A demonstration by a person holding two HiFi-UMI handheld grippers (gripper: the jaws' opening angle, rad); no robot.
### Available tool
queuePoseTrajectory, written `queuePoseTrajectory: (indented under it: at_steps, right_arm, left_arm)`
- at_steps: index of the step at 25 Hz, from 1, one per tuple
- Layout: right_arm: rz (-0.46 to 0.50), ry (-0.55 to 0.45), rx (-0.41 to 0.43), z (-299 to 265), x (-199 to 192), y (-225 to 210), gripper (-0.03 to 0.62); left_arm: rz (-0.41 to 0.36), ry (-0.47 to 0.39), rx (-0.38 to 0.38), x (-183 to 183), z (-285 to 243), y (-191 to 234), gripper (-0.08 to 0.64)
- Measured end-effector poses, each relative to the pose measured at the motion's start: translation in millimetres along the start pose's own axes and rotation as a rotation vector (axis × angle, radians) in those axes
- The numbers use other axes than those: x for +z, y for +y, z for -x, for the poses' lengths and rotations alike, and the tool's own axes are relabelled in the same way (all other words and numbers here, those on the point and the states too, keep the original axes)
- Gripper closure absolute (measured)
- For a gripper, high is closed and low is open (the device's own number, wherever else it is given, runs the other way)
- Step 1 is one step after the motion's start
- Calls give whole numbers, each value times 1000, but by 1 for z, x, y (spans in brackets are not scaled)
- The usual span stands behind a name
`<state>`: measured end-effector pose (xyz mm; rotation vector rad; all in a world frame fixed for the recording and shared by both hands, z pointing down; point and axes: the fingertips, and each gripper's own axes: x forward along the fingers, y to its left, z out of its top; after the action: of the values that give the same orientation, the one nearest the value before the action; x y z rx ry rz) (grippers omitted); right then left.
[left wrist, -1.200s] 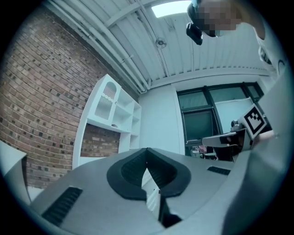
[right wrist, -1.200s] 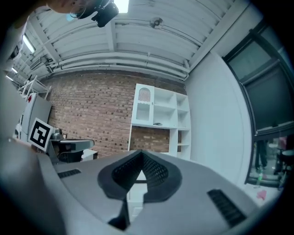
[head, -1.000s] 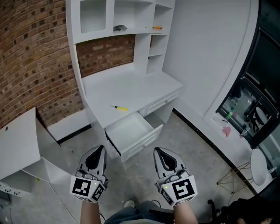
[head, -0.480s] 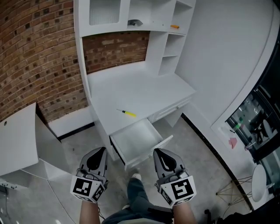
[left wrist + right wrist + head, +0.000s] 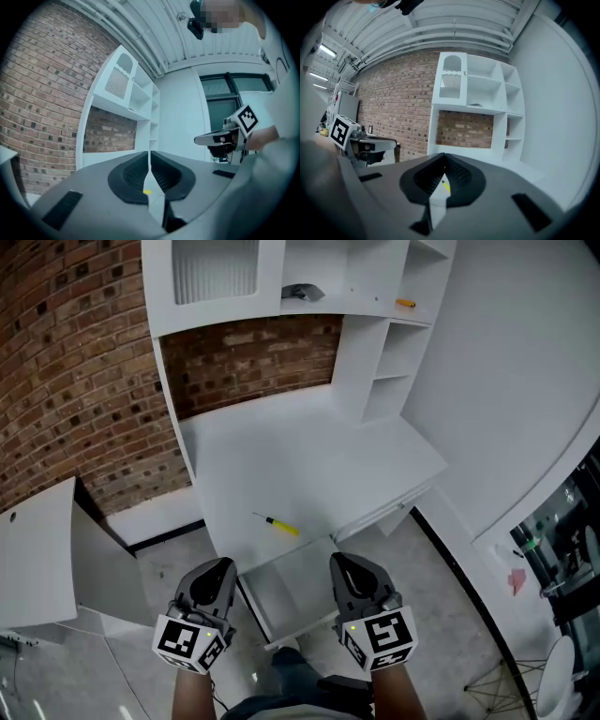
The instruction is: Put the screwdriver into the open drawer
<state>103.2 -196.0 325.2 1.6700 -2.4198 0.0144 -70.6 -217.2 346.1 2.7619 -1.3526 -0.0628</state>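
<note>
The screwdriver [image 5: 281, 525], thin with a yellow handle, lies near the front edge of the white desk [image 5: 309, 456]. Below that edge the open drawer [image 5: 292, 585] juts out, white and with nothing in it. My left gripper [image 5: 221, 566] and right gripper [image 5: 340, 564] hang side by side over the drawer's front, short of the screwdriver, both shut and holding nothing. In the right gripper view a bit of yellow screwdriver [image 5: 446, 186] shows through the slit of the right gripper [image 5: 444, 157]. The left gripper [image 5: 149, 154] has the same yellow speck [image 5: 147, 191] behind it.
A white hutch stands on the desk against the brick wall [image 5: 66, 381]. Its shelves hold a small orange item [image 5: 405, 304] and a grey object [image 5: 302, 292]. A white cabinet [image 5: 42, 554] stands at the left. My leg and shoe [image 5: 289, 654] show below the drawer.
Both grippers have moved forward toward the desk. The desk and drawer now lie much closer, and the drawer is partly hidden between the grippers. The screwdriver has not moved on the desk.
</note>
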Motion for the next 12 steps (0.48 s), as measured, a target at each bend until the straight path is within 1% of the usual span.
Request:
queuePoseTrajectory:
  at_steps: [1,2,4,6,10,12]
  right_arm:
    - [-12,13,9,-14,-2,-9,580]
    - [-22,27,28,-28,-5,-16,566]
    - [-41,53,79,-53,-11,-27,481]
    - [-54,74,129,-76,-18,-33,422]
    - [-45,131,227,-118,-36,-38,350]
    - [-26,175,280,-139,-53,-35,344]
  left_arm:
    - [3,6,11,0,-11,5,531]
    - [5,11,24,-2,-22,11,531]
    - [8,19,51,-6,-39,22,529]
    - [11,30,75,-11,-53,34,529]
    - [26,67,133,-23,-70,55,545]
    - [32,94,144,-32,-75,61,546]
